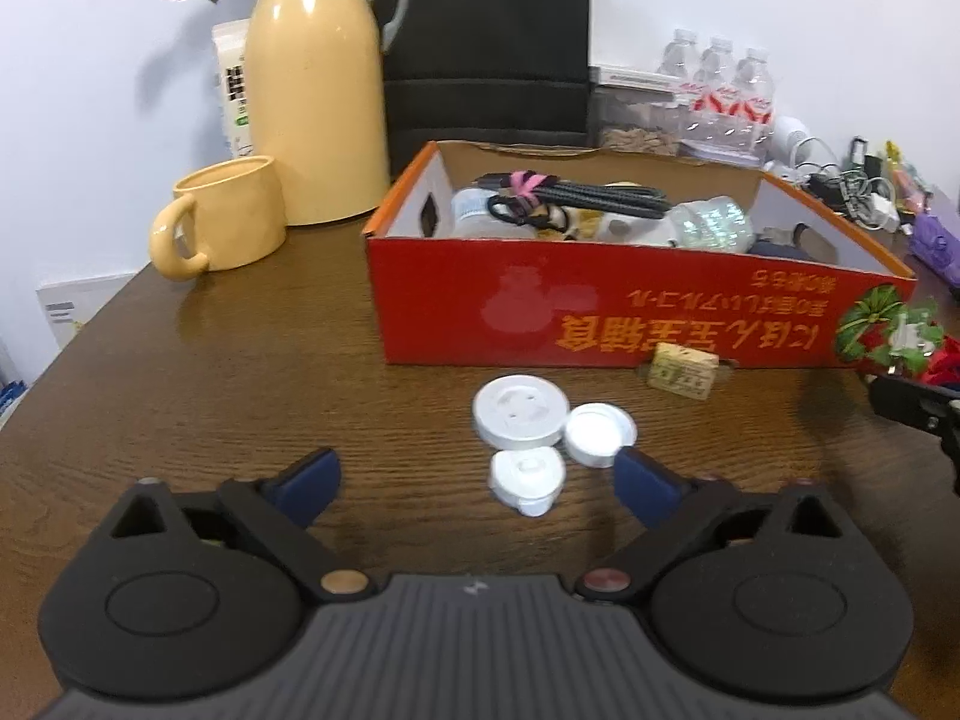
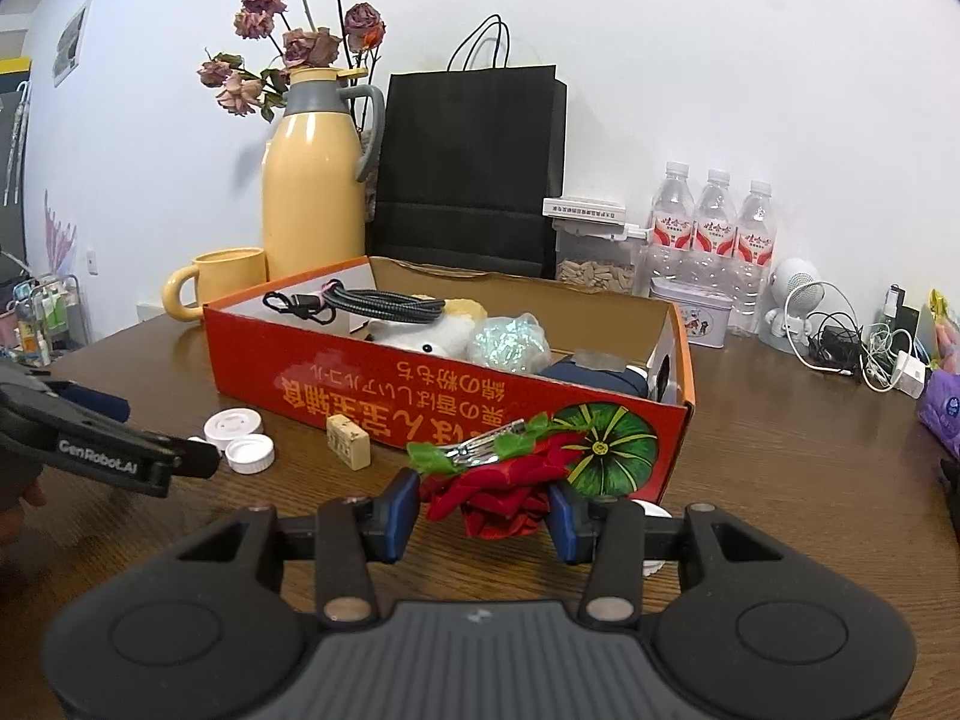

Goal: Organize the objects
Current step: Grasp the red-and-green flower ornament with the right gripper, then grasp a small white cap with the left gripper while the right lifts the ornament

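Observation:
A red cardboard box (image 1: pixel 540 306) (image 2: pixel 372 384) sits mid-table, holding cables, a plush toy and other items. In front of it lie three white lids (image 1: pixel 521 417), one of them small (image 1: pixel 527 477), and a small tan block (image 1: pixel 684 371) (image 2: pixel 347 441). My left gripper (image 1: pixel 477 477) is open, its blue fingers either side of the small lid without touching it. My right gripper (image 2: pixel 483 510) is shut on a red fabric flower with green leaves and a metal clip (image 2: pixel 498 480), held just in front of the box's right corner. The flower (image 1: pixel 900 339) also shows at the left wrist view's right edge.
A yellow thermos (image 1: pixel 315 96) and a yellow mug (image 1: pixel 231 216) stand left of the box, dried roses (image 2: pixel 294 42) behind. A black paper bag (image 2: pixel 471 168), water bottles (image 2: pixel 714 228), a tin and tangled chargers (image 2: pixel 852 342) line the back and right. Another white lid (image 2: pixel 651 513) lies under my right fingers.

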The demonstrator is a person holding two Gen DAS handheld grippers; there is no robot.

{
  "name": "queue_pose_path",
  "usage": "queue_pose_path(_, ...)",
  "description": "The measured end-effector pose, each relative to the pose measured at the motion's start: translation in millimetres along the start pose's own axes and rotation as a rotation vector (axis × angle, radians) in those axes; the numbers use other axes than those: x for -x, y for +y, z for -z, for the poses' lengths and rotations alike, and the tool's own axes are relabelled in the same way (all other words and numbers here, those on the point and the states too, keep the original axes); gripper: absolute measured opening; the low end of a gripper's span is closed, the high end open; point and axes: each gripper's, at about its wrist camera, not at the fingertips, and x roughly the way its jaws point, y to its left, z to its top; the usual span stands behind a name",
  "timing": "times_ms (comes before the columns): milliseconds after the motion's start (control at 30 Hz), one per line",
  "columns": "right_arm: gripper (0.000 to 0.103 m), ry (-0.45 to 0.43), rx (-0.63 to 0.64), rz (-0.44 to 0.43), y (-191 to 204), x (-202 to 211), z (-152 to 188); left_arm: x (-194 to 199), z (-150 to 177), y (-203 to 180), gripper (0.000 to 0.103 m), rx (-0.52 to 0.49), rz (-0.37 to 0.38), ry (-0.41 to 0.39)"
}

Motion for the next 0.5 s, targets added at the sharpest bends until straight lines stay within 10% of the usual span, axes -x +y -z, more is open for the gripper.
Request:
queue_pose_path(200, 0.043, -0.003, 0.005, -0.002, 0.4, 0.4, 0.3, -1.5, 2.3, -5.1, 0.027, -0.015, 0.037, 0.004)
queue_pose_path(500, 0.043, -0.009, 0.012, -0.003, 1.4, 2.0, 0.6, 5.5, 6.9, -9.0, 0.027, -0.034, 0.034, -0.037)
